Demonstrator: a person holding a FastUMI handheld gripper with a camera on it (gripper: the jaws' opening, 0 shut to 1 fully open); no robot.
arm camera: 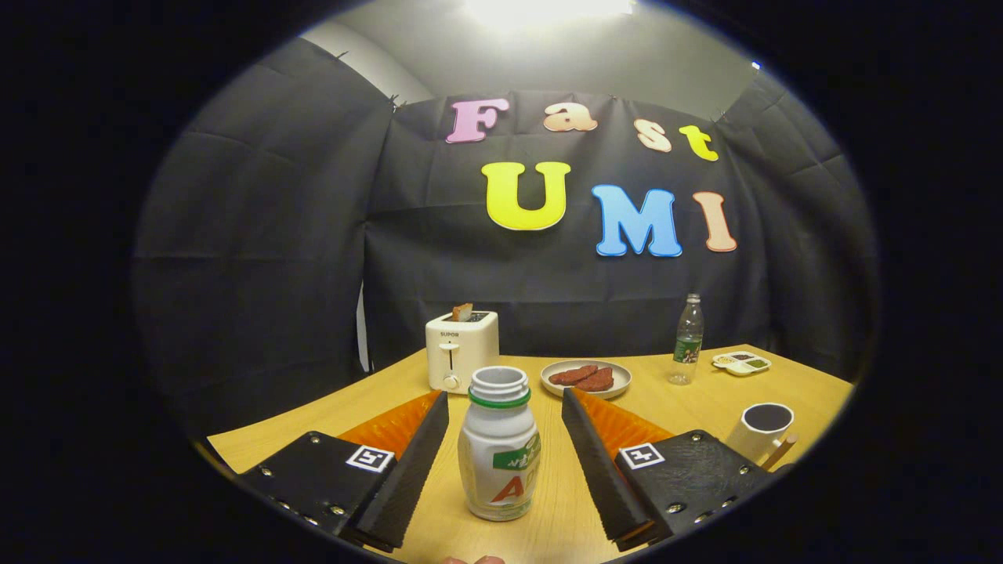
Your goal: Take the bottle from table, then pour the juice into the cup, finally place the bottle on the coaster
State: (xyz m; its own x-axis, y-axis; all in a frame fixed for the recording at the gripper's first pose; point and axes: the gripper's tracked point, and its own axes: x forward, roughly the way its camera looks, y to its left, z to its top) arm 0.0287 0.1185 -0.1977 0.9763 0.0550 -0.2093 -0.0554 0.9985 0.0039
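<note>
Nearest, gripper view: two black ribbed fingers [407, 470] of the gripper [501, 470], spread wide, one to each side of a small white bottle [499, 458].
Jaws: open, touching nothing; a clear gap of table on both sides of the bottle.
Bottle, place: upright on the wooden table [564, 517], between the fingers, roughly centred.
Bottle, look: squat white plastic, waisted below the shoulder, green ring at the neck, cap off and mouth open, green and orange label facing the camera; likely light and a little slippery.
Cup [760, 429]: white, dark inside, on the table beyond the right finger, with a wooden stick leaning by it.
Coaster: not made out with any certainty.
Further back: white toaster [461, 350] with a slice of bread sticking up, plate [588, 378] with two reddish pieces of food, clear water bottle [688, 339], small sectioned dish [741, 363].
Step in hand, judged: the take, with the approach done and the grasp not yet made.
Next move, judged: closing evenly on the body of the bottle, below the shoulder, then lifting straight to keep the open mouth level before carrying toward the cup.
</note>
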